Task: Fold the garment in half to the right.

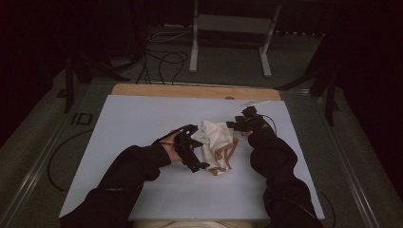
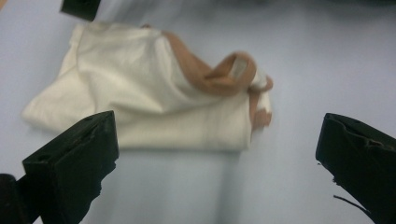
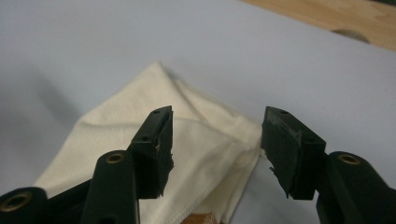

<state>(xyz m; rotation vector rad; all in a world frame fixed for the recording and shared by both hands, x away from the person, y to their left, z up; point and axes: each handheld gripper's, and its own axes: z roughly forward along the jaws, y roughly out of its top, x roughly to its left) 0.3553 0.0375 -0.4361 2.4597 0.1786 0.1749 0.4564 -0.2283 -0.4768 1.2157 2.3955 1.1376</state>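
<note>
In the high view a cream cloth bag (image 1: 214,142) with tan-brown straps (image 1: 226,154) lies crumpled near the middle of the pale blue table sheet (image 1: 128,137). The left gripper (image 1: 192,154) sits just left of the bag, close against its edge; the right gripper (image 1: 237,124) is at the bag's far right corner. A strip of bare wooden tabletop (image 1: 190,90) shows beyond the sheet's far edge.

In the left gripper view the two black jaws stand wide apart with nothing between them, above bare sheet; the folded bag (image 2: 130,93) lies just beyond them, its straps (image 2: 215,77) bunched at its right end.

In the right gripper view the jaws are parted, poised over a corner of the bag (image 3: 201,140); whether they touch the fabric cannot be told
</note>
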